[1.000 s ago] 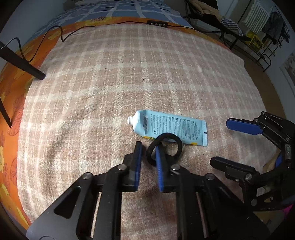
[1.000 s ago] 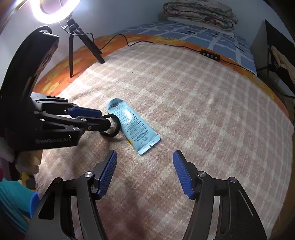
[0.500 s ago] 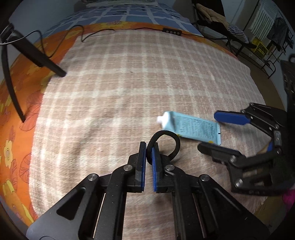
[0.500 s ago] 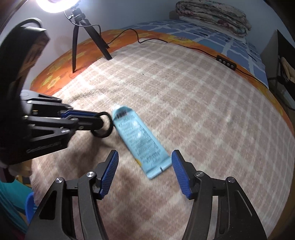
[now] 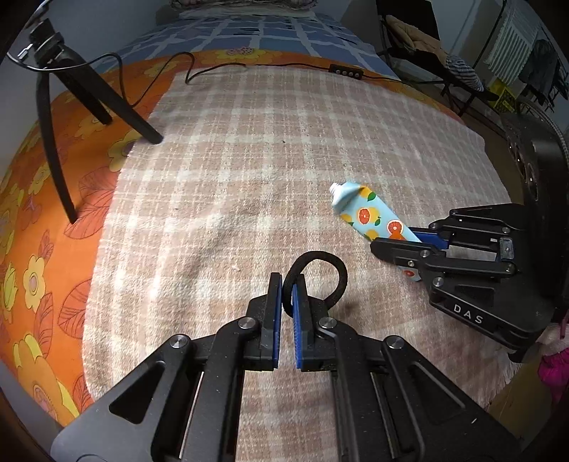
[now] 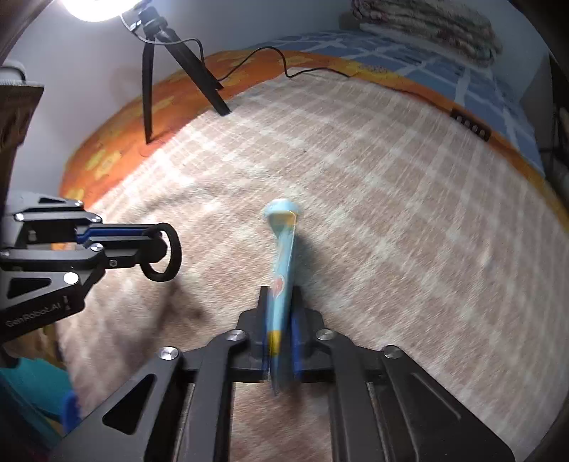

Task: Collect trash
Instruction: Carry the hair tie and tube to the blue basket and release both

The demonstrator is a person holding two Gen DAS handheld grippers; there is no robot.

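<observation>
My left gripper is shut on a black hair tie and holds it just above the plaid blanket; the tie also shows in the right wrist view. My right gripper is shut on a light blue tube with orange fruit print, lifted off the blanket with its cap end pointing away. The tube shows in the left wrist view, held at the right by the right gripper.
A black tripod with a ring light stands on the orange flowered sheet at the left. A black cable with a remote runs along the blanket's far edge. Chairs and a rack stand beyond.
My right gripper closed on the tube and lifted it off the blanket, turning it onto its edge. My left gripper closed on the hair tie and raised it slightly.
</observation>
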